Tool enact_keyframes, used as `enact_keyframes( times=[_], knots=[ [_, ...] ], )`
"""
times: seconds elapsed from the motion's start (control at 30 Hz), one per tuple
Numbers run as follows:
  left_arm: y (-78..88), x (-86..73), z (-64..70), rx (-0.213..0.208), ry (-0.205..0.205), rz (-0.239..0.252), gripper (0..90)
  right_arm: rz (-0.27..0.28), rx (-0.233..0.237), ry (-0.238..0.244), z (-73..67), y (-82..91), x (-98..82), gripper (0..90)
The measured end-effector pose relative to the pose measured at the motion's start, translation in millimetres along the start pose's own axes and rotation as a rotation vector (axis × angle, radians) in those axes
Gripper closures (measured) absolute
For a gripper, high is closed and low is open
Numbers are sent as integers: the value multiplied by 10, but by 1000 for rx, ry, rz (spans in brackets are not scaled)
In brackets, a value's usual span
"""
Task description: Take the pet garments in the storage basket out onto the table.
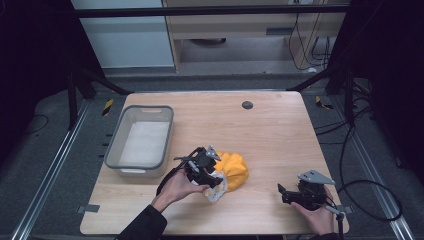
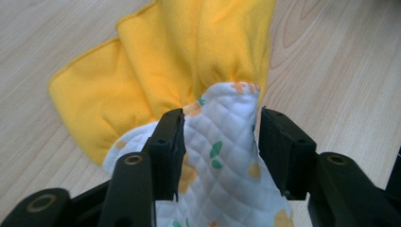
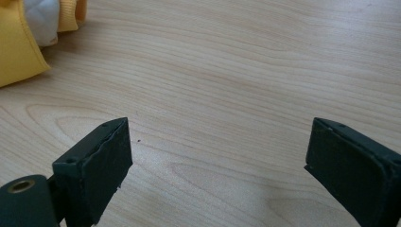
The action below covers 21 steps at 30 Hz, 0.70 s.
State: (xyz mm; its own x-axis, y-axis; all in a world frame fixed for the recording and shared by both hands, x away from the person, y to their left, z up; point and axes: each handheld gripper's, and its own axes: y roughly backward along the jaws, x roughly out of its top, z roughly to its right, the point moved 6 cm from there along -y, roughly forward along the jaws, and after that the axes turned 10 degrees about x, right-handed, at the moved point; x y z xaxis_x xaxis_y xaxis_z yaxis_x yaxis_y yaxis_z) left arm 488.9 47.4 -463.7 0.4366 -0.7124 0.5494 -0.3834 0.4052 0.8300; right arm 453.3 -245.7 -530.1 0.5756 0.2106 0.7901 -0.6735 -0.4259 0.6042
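Note:
A yellow cloth (image 1: 236,169) lies bunched near the middle of the table, with a white quilted part (image 1: 218,190) printed with green and orange spots. My left gripper (image 1: 214,181) is over its near-left end. In the left gripper view the quilted fold (image 2: 222,151) stands between the jaws of the left gripper (image 2: 220,127). It rests against the left pad (image 2: 172,142), there is a thin gap at the right one, and the gripper is open. My right gripper (image 1: 281,192) rests at the front right, open over bare wood (image 3: 217,142). The yellow cloth (image 3: 16,47) shows at that view's top left.
A grey plastic bin (image 1: 120,135) with a white bottom stands at the table's left side, close to the left hand. A small black round cap (image 1: 247,105) sits in the tabletop near the far edge. Bare wood lies between cloth and right gripper.

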Motion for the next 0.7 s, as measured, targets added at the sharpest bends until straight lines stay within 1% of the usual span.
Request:
enact_keyframes(
  times=[0.07,0.1,0.17,0.2,0.23,0.27,0.3,0.33,0.37,0.4,0.43,0.47,0.53,0.57,0.6,0.7],
  knots=[
    [57,-6,-7,0,1,15,470,0,-1,-1,0,1,0,77],
    [57,-6,-7,0,1,15,462,0,-1,-1,0,1,0,77],
    [134,-21,-13,7,0,42,444,0,-1,-3,-1,1,-1,76],
    [134,-21,-13,7,0,42,432,1,-1,-5,-2,2,-1,76],
    [157,-30,-18,8,-3,51,420,1,-1,-3,0,4,0,76],
    [202,-55,-24,19,-6,76,406,2,-2,-3,1,5,0,76],
    [222,-73,-29,21,-8,89,391,2,-2,-3,3,5,-1,76],
    [222,-73,-29,21,-8,89,375,2,-2,-3,4,6,-1,76],
    [243,-93,-35,24,-6,99,364,2,-3,-4,5,7,-1,76],
    [263,-115,-44,31,-1,111,354,3,-4,-3,6,6,-1,76],
    [305,-159,-66,45,11,135,344,2,-2,-4,3,5,-2,76],
    [325,-182,-80,51,19,148,336,1,-2,-5,1,3,-3,75],
    [368,-234,-109,59,36,164,331,1,-2,-4,-1,2,-3,74],
    [368,-234,-109,59,36,164,327,1,-2,-4,-1,2,-3,74],
    [404,-289,-138,71,58,183,323,2,-2,-3,1,3,-2,74],
    [459,-372,-176,95,93,223,312,2,-2,-4,3,4,-3,73]
  ],
)
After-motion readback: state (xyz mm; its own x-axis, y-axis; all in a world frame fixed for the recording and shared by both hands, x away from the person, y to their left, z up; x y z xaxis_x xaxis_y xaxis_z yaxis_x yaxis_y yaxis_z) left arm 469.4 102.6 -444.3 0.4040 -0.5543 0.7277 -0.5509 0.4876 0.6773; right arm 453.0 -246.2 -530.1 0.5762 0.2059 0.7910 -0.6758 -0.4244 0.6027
